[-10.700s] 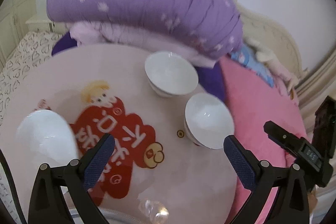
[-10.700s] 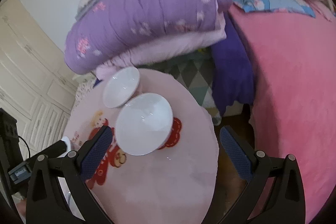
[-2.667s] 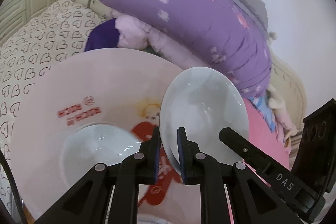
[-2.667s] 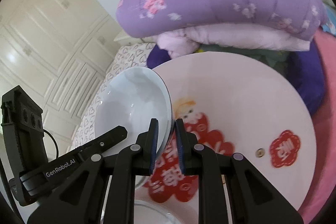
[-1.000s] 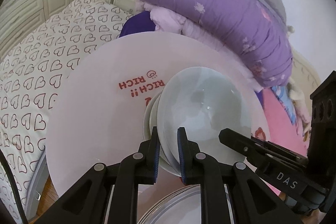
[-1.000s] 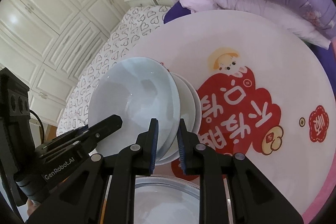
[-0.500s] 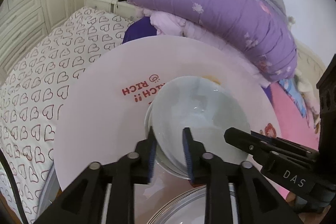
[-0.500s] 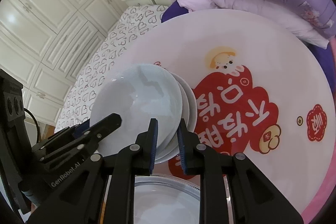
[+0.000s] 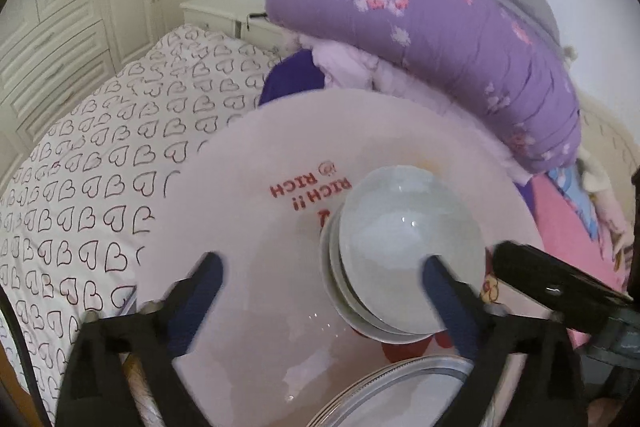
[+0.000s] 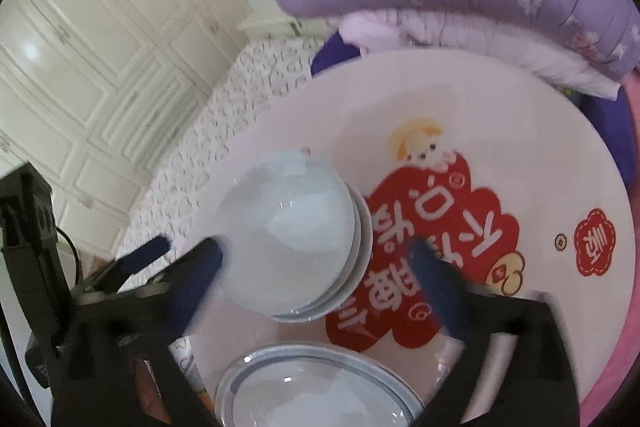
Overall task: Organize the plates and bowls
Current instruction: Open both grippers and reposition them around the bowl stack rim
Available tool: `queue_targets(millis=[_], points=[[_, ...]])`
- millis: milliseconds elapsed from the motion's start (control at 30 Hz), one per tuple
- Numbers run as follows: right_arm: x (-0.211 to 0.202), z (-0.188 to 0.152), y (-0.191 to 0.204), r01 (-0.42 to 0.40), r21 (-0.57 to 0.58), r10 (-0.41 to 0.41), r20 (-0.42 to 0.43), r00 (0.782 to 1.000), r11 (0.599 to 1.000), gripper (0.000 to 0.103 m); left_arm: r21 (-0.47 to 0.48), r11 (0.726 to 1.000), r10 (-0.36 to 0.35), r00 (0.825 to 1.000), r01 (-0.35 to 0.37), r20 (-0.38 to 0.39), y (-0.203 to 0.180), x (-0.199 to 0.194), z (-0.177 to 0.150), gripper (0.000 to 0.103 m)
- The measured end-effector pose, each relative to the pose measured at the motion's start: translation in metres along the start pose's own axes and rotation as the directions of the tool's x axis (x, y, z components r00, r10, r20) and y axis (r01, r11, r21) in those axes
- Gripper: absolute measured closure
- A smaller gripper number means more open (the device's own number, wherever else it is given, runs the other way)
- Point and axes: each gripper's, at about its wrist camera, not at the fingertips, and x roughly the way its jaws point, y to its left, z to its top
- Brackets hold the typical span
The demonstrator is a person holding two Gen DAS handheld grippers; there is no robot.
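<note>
A: What sits nearest the left gripper point(image 9: 320, 277)?

B: Just below its spread fingers, at the frame's bottom edge, lies the rim of a plate point(image 9: 400, 373). The jaws have just been opening and now stand wide apart, pressing on nothing. The right finger's blue pad point(image 9: 444, 297) overlaps the near edge of the bowl stack point(image 9: 404, 251) in the picture; whether it touches cannot be told. The left pad hangs over bare table point(image 9: 240, 227).

A: And the right gripper point(image 10: 316, 267)?

B: The same: its jaws have just been opening, and they are wide apart, gripping nothing. The plate point(image 10: 316, 387) lies close under it, between the two fingers. Just beyond, the bowls point(image 10: 288, 231) sit nested on the table point(image 10: 500, 115), between the fingers and nearer the left pad point(image 10: 204, 267). The right pad stands over the red cartoon print point(image 10: 432, 227). The left gripper's blue tip shows at the left of this view, beside the stack.

A: How do the bowls sit?

B: At least three white bowls, one inside another, upright, with the top one slightly off centre.

A: Farther out?

B: Past the table's far edge, a purple quilt point(image 9: 440, 27) is piled on paler bedding. To the left, a heart-print sheet point(image 9: 100, 167), then cream cupboards point(image 10: 80, 47).
</note>
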Motion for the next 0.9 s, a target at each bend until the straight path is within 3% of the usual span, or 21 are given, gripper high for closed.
queue_targets(millis=[233,367,667,900], points=[[-0.025,0.001,0.002,0.029,-0.043,-0.023,0.122,0.992,0.999,0.0,0.039,0.999,0.018,0.996,-0.022,0.092,0.0,-0.029,-0.018,0.001],[-0.03,-0.006,-0.006,0.082,-0.072,-0.071,0.148,0.986,0.994,0.0,0.03,0.999,0.014,0.995,-0.017,0.099,0.005,-0.032,-0.033,0.001],[-0.007,-0.013,-0.047,0.099,-0.033,-0.097,0.064,0.993,0.995,0.0,-0.061,0.997,-0.048,0.999,0.048,0.003,0.03,-0.004,-0.052,0.001],[0.019,-0.008,-0.045,0.053,-0.035,-0.053,-0.004,0.999,0.998,0.0,-0.08,0.993,-0.095,0.995,0.091,-0.045,0.029,0.022,-0.029,0.001]])
